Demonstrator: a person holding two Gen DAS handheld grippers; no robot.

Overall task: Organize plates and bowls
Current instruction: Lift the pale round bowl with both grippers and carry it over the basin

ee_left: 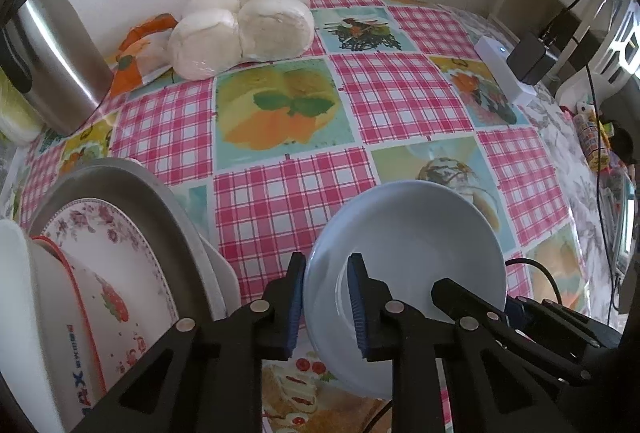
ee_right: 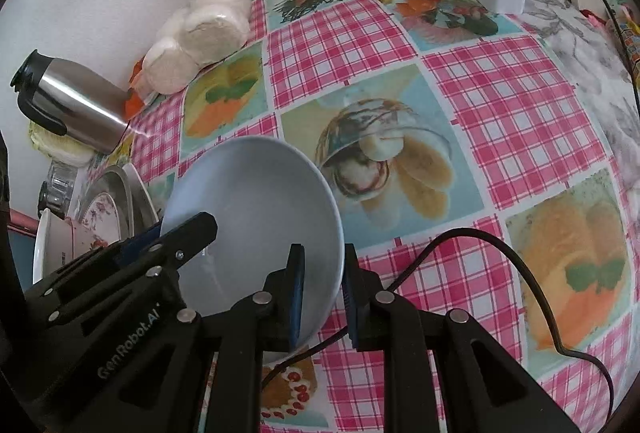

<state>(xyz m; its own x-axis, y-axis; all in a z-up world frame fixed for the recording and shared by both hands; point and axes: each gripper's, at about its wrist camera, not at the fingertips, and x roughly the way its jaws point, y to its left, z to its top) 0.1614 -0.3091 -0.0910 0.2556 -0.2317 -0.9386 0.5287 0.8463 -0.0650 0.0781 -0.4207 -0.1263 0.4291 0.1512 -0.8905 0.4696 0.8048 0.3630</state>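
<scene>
A pale blue bowl (ee_left: 412, 233) (ee_right: 256, 193) sits tilted over the checked tablecloth (ee_left: 400, 93), held from both sides. My left gripper (ee_left: 327, 259) (ee_right: 182, 227) straddles its left rim, one blue pad outside the wall and one inside, shut on it. On the opposite rim my right gripper (ee_right: 324, 249) (ee_left: 476, 297) is shut the same way. To the left stands a leaning stack of dishes: a metal plate (ee_left: 120, 193), a floral plate (ee_left: 112, 233) (ee_right: 108, 209) and a red-rimmed strawberry dish (ee_left: 92, 293).
A steel flask (ee_left: 60, 53) (ee_right: 80, 105) and a pack of white buns (ee_left: 240, 29) stand by the back wall. A white power strip (ee_left: 508, 73) with a black charger lies at the right. A black cable (ee_right: 520, 265) loops over the cloth near the bowl.
</scene>
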